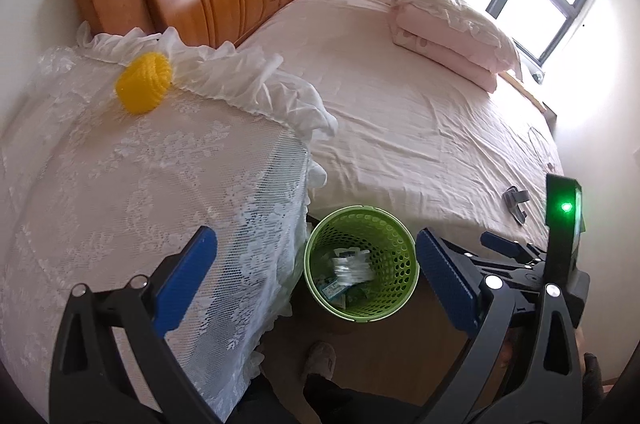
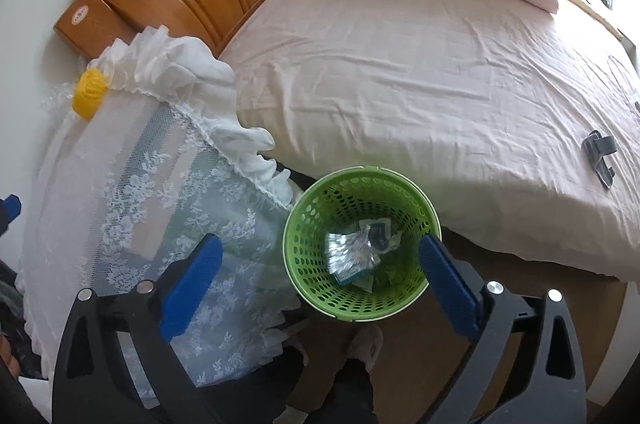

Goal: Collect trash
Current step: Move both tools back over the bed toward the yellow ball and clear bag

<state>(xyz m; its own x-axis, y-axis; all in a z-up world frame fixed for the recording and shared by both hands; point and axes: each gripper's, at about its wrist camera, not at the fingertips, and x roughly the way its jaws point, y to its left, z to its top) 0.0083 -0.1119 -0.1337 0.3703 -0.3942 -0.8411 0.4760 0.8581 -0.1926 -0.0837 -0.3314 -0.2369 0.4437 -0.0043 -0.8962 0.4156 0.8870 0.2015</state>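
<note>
Both grippers, left (image 1: 316, 260) and right (image 2: 320, 264), spread wide, empty, above green bin (image 2: 362, 308); inside, crumpled wrappers (image 2: 356, 256), possibly foil.

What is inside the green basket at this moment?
The green basket holds crumpled wrappers: shiny foil-like pieces and a small printed packet. Whatever lies beneath that pile, on the basket's bottom, is covered. Both grippers, left and right, are open and empty above it.

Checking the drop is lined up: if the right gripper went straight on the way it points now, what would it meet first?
Most likely the green basket: its open mouth sits between the open right gripper fingers, crumpled wrappers inside. Depth is unclear.
</note>
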